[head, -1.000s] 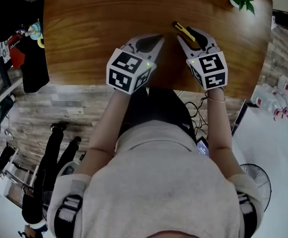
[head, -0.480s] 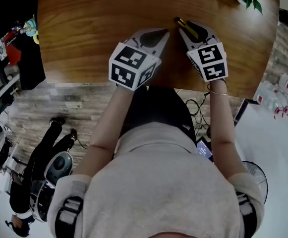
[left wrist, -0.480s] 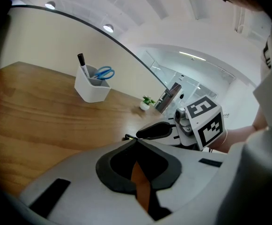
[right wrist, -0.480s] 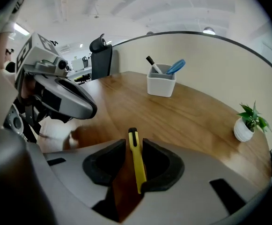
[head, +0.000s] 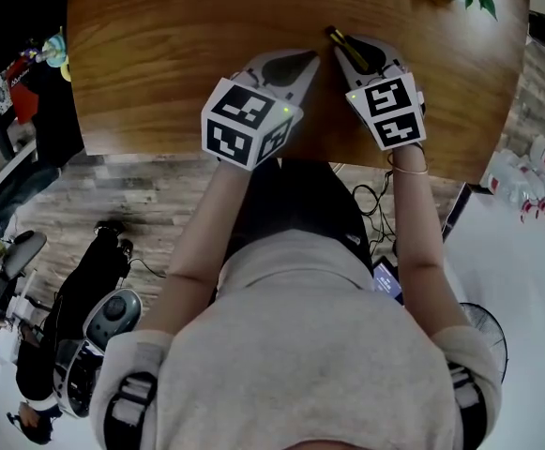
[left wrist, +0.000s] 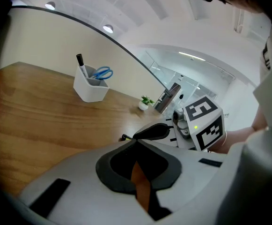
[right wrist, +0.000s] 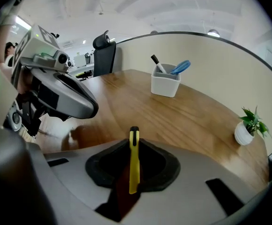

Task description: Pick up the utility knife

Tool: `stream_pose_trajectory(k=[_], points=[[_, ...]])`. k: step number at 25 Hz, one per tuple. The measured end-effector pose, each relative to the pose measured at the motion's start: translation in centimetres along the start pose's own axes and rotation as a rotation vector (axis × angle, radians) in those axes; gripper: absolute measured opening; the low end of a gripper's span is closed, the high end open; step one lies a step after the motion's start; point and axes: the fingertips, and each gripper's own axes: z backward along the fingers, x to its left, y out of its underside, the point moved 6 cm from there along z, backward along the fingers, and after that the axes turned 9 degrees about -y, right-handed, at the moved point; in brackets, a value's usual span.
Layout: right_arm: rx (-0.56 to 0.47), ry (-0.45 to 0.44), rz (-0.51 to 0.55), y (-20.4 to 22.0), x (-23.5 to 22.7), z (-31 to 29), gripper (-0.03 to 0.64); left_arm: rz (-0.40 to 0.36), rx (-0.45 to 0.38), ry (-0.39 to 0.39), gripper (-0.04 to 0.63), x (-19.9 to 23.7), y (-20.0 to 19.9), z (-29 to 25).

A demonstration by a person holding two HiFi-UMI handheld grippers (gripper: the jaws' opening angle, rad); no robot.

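In its own view we are seeing the right hand-held gripper (right wrist: 134,142) just closing onto the slim yellow utility knife (right wrist: 134,168), mostly hidden overhead.

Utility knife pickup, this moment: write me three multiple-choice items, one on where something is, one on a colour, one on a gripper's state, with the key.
1. Where is the utility knife?
A. in the white pen holder
B. between the jaws of the right gripper
C. under the potted plant

2. What colour is the knife's body?
A. yellow
B. red
C. blue

3. How do the jaws of the left gripper stand?
A. wide apart
B. closed on scissors
C. together, nothing between

Key:
1 B: the right gripper view shows the knife standing between those jaws, which have just been closing on it.
2 A: its body shows yellow in that view.
3 C: the left gripper view shows the tips meeting with nothing between them.
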Motion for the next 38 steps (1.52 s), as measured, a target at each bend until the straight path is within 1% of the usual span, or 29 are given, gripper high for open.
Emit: stream_pose_trajectory(k=[6,13,17,20,25,27,31,35,38], points=[[-0.015,0.001,-0.047,0.4,1.2,0.6,0.077,-0.018,0.005,-0.004,0.014,-0.5,0.2,1.0],[-0.083,0.017,-0.065,0.2,2.3,2.7,0.077,-0.049,-0.013,-0.012,0.014,-2.0,-0.4,2.2],[-0.122,-0.017,-0.058,-1.7,3.0,2.9,0.077,-0.061,-0.035,-0.018,0.014,-1.4,-1.2,3.1],[-0.149,-0.021,-0.046,-3.2,3.3,3.6,0.077,-0.066,-0.054,-0.025,0.014,-1.4,-1.8,4.0],[-0.212,-0.009,-0.016,-5.4,3.2,5.8,0.077,-0.083,-0.086,-0.033,0.014,-2.0,-3.2,5.1],[-0.238,-0.001,-0.006,-6.3,3.1,6.6,0.077,-0.093,-0.111,-0.039,0.014,-2.1,-4.1,5.6],[-0.319,0.013,-0.023,-8.5,3.1,8.2,0.077,-0.117,-0.166,-0.049,0.014,-2.4,-6.2,6.9],[-0.383,0.045,0.013,-11.0,3.4,10.0,0.077,-0.137,-0.207,-0.054,0.014,-3.0,-7.8,8.0],[-0.435,0.057,0.028,-12.7,3.7,11.4,0.077,-0.135,-0.242,-0.057,0.014,-3.0,-9.0,8.9]])
